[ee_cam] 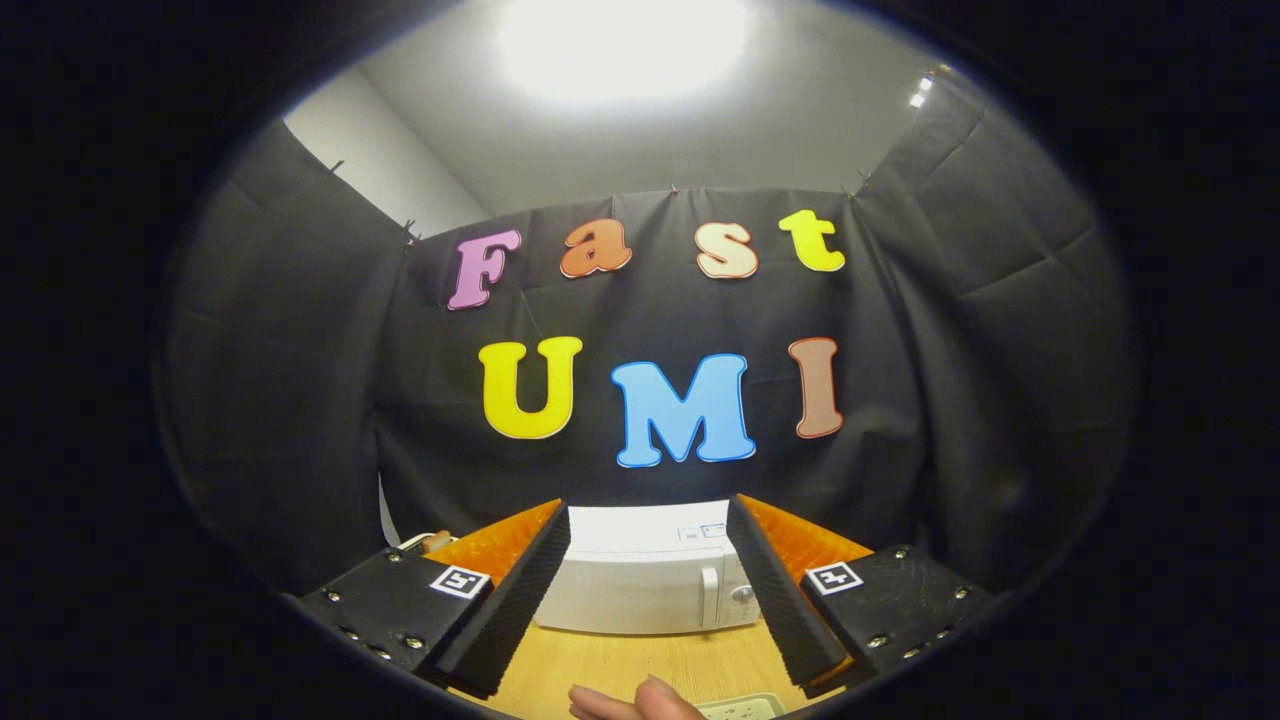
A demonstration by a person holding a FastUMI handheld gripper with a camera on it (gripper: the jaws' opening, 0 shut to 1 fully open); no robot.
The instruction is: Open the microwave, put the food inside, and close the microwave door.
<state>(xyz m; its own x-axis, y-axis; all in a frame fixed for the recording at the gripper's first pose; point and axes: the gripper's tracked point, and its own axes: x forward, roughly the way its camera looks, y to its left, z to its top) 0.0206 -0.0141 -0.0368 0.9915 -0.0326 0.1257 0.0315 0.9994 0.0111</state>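
wooden table (600,665) carries a white microwave (640,590), door shut, at 12 o'clock beyond the gripper (648,590). its fingers stand apart, empty, framing the microwave. a hand (630,702) rests at 6 o'clock. food unidentifiable.

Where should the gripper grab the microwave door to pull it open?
Probably the upright handle on the microwave front, just beside the knob. It is a tall, narrow bar, so come straight at the front with a finger on each side. The gripper is open, empty and some way back over the wooden table.
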